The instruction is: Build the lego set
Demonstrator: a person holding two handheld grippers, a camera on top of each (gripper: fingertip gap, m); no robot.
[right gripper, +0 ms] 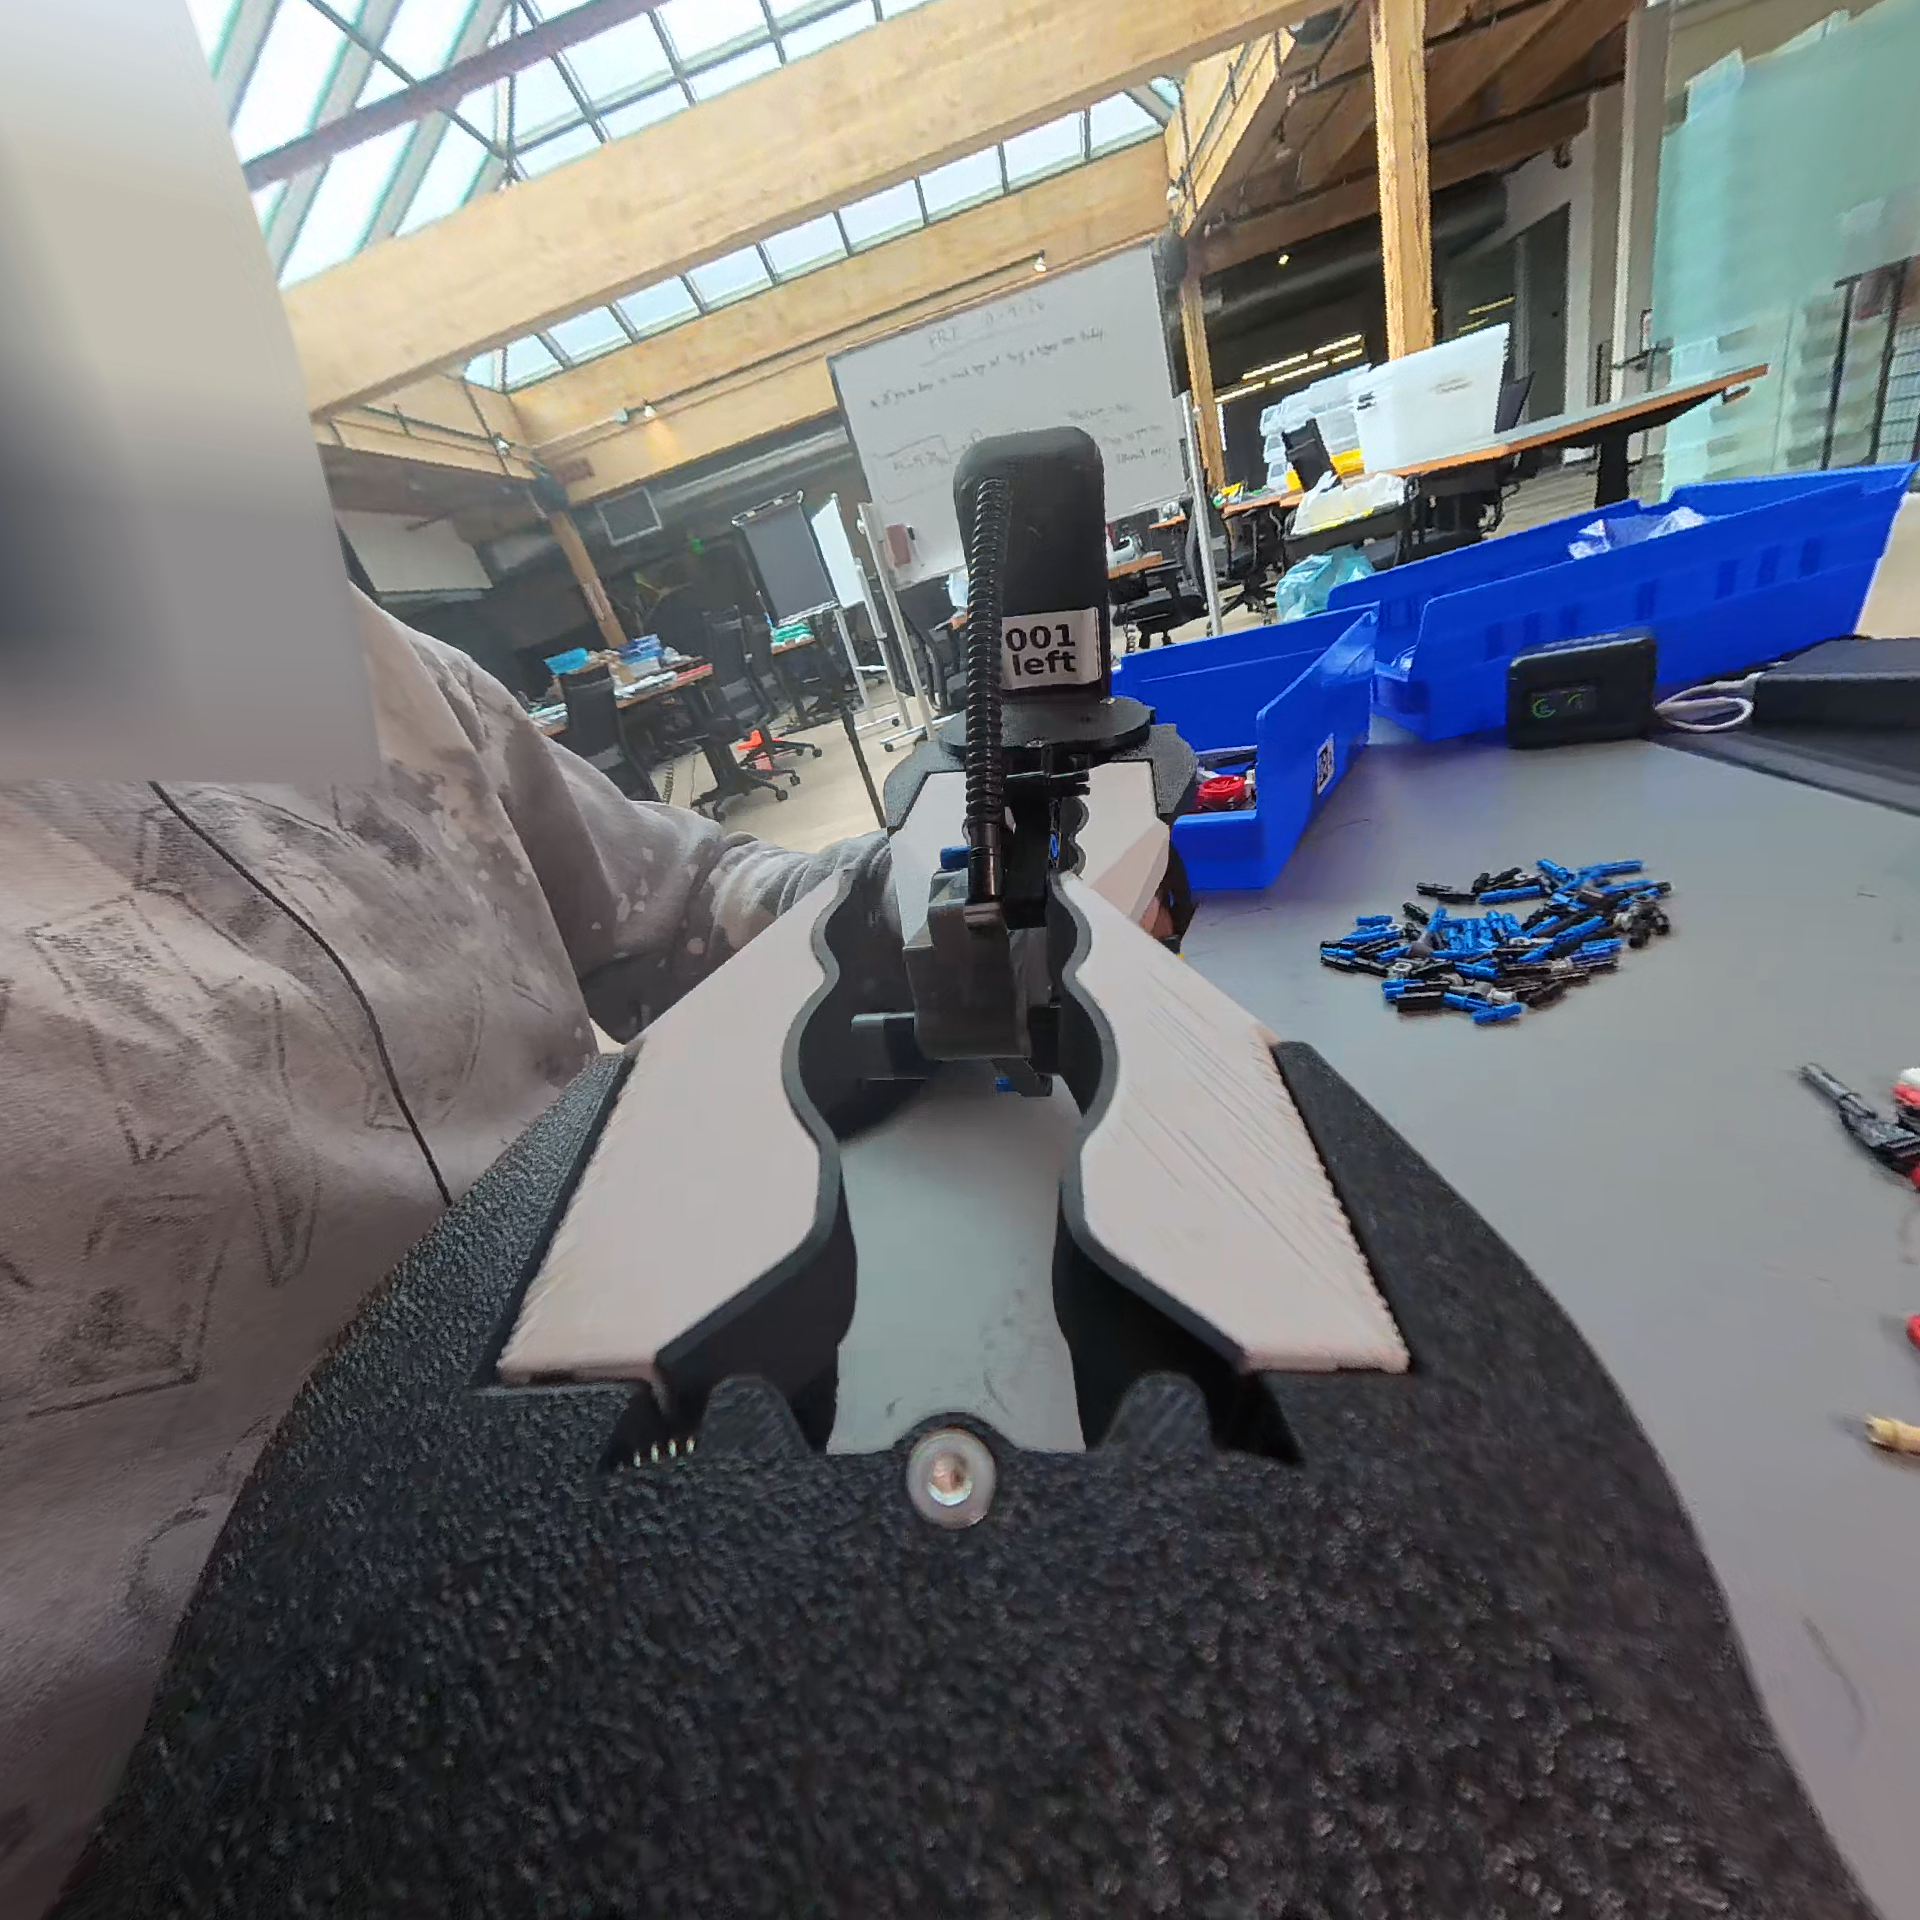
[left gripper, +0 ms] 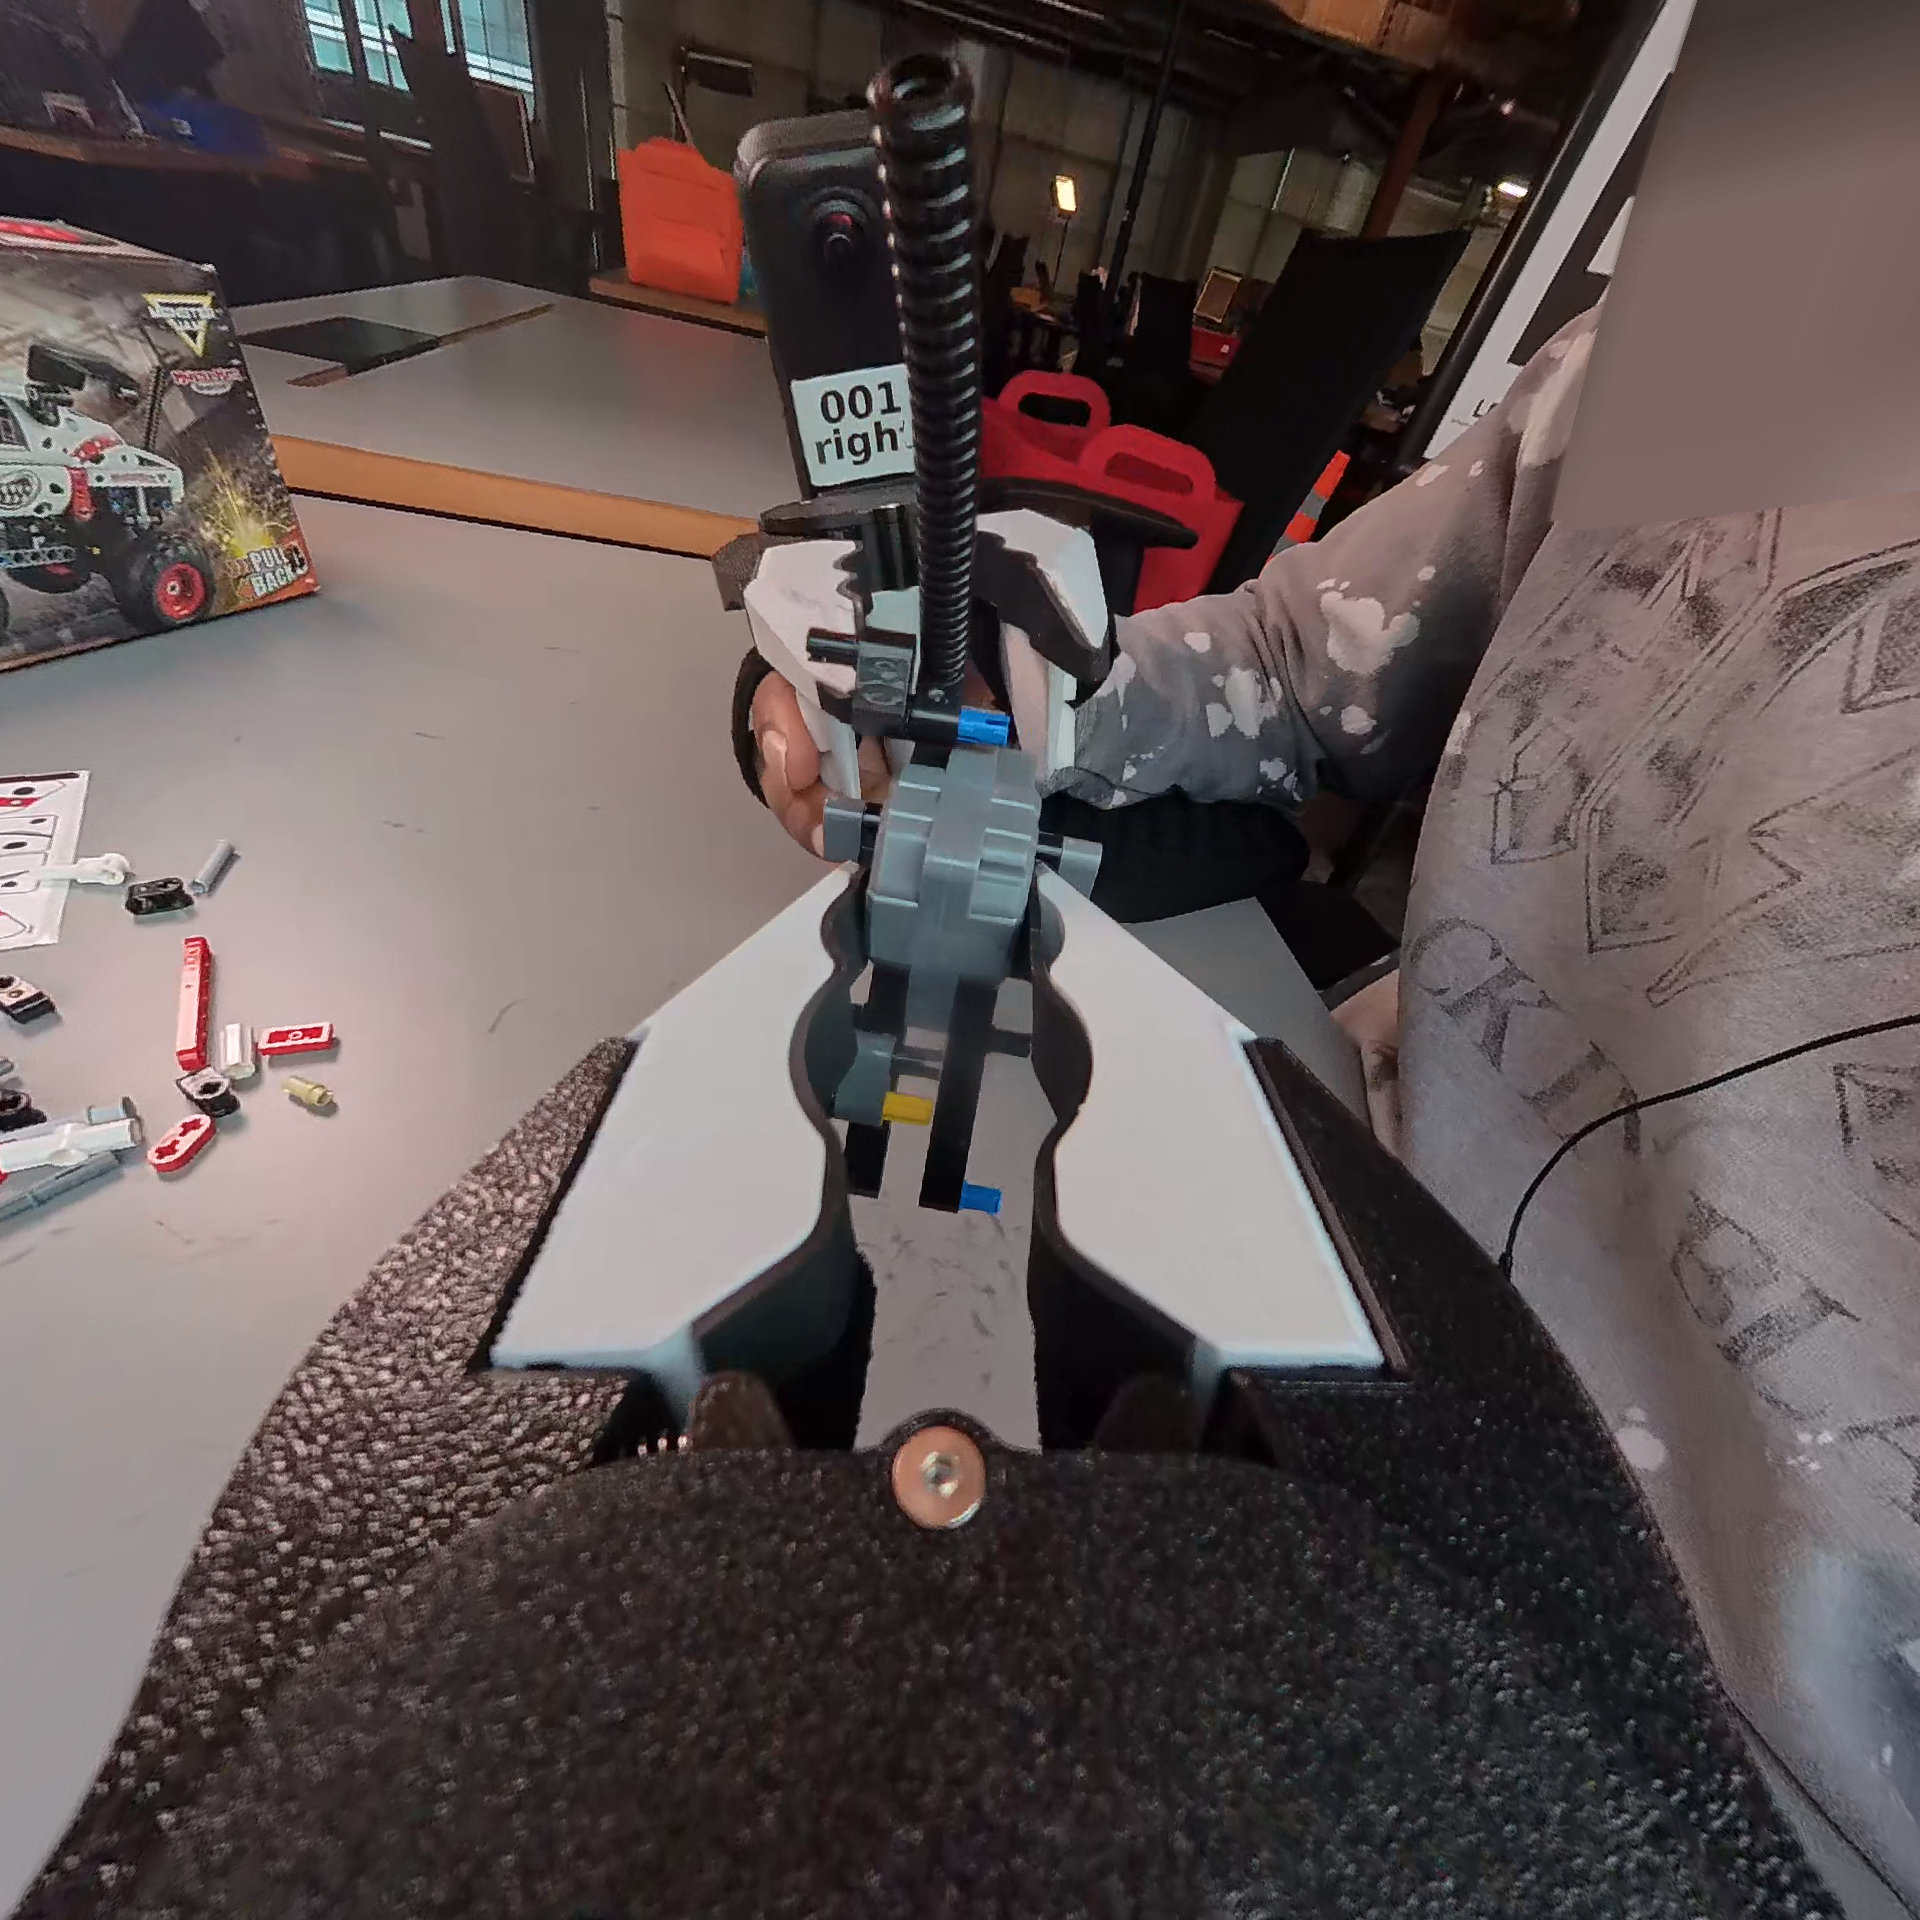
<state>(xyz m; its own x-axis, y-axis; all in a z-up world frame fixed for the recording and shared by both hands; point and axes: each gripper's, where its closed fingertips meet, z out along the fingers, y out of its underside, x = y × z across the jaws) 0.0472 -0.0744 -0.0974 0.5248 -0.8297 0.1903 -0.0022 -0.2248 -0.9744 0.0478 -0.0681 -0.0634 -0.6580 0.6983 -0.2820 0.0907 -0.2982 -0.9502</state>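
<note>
A partly built Lego assembly (left gripper: 951, 862) is held above the grey table (left gripper: 468, 727). It has a grey block, black beams, blue pins and a yellow pin. A black ribbed hose (left gripper: 935, 364) stands up from it. My left gripper (left gripper: 945, 894) is shut on the grey block. My right gripper (left gripper: 925, 665) faces it from the far side and grips the assembly's other end. In the right wrist view my right gripper (right gripper: 966, 904) is shut on the assembly (right gripper: 961, 977), with the hose (right gripper: 982, 675) rising from it. The left gripper (right gripper: 1023, 821) is just beyond.
The Lego box (left gripper: 125, 447) stands at the far left, with loose red, white and grey parts (left gripper: 197, 997) and a sticker sheet (left gripper: 31, 862) nearby. A pile of blue and black pins (right gripper: 1496, 935), blue bins (right gripper: 1621, 582) and a black device (right gripper: 1579, 686) are on the right. The person's torso is close by. My left and right fingertips are right by each other.
</note>
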